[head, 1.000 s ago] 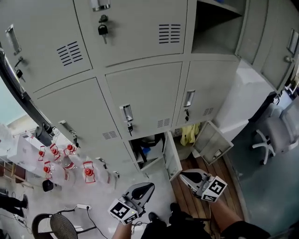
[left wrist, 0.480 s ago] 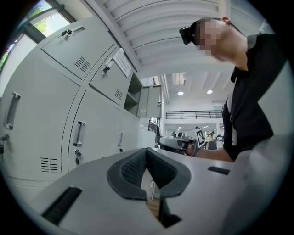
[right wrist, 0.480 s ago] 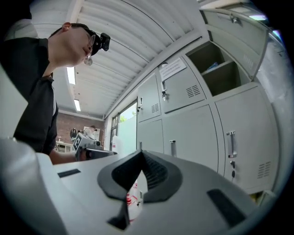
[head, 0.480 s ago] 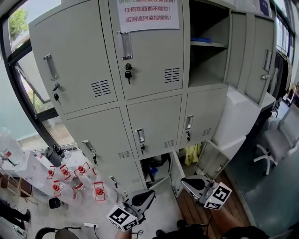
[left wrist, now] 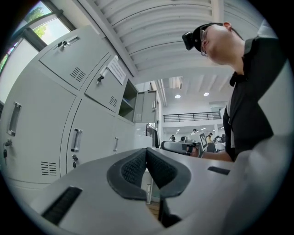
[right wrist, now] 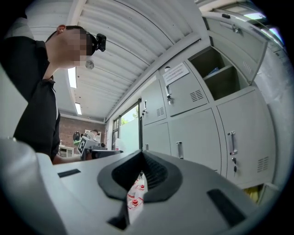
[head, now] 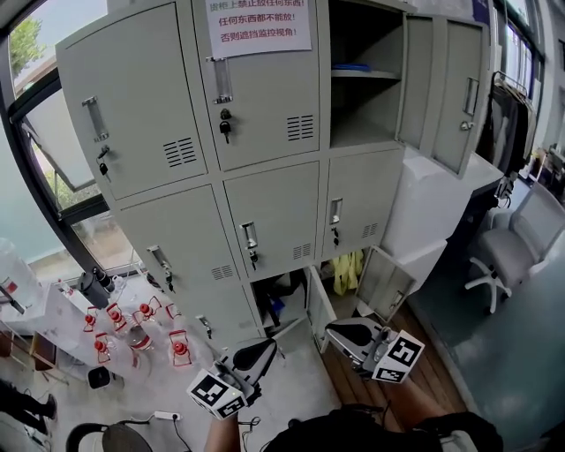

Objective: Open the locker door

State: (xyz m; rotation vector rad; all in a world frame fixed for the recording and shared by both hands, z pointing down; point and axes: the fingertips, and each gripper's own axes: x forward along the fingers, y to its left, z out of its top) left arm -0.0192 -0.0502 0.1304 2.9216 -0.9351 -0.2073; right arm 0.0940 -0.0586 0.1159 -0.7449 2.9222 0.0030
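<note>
The middle locker door (head: 274,219) in the middle row of the grey lockers (head: 168,238) is closed; the top right compartment (head: 364,84) stands open and two bottom doors (head: 384,282) hang ajar (something yellow, perhaps a cloth (head: 347,269), shows inside one). Low in front, well apart from that door, the left gripper (head: 267,346) and right gripper (head: 334,328) each have jaws pressed together on nothing. Red-capped bottles (head: 132,322) stand by the lockers' lower left corner.

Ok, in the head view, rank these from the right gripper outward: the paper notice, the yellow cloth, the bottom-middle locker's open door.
1. The bottom-middle locker's open door, just ahead of the right gripper.
2. The yellow cloth, low down, farther back and slightly right.
3. The paper notice, far up at the view's top.
</note>
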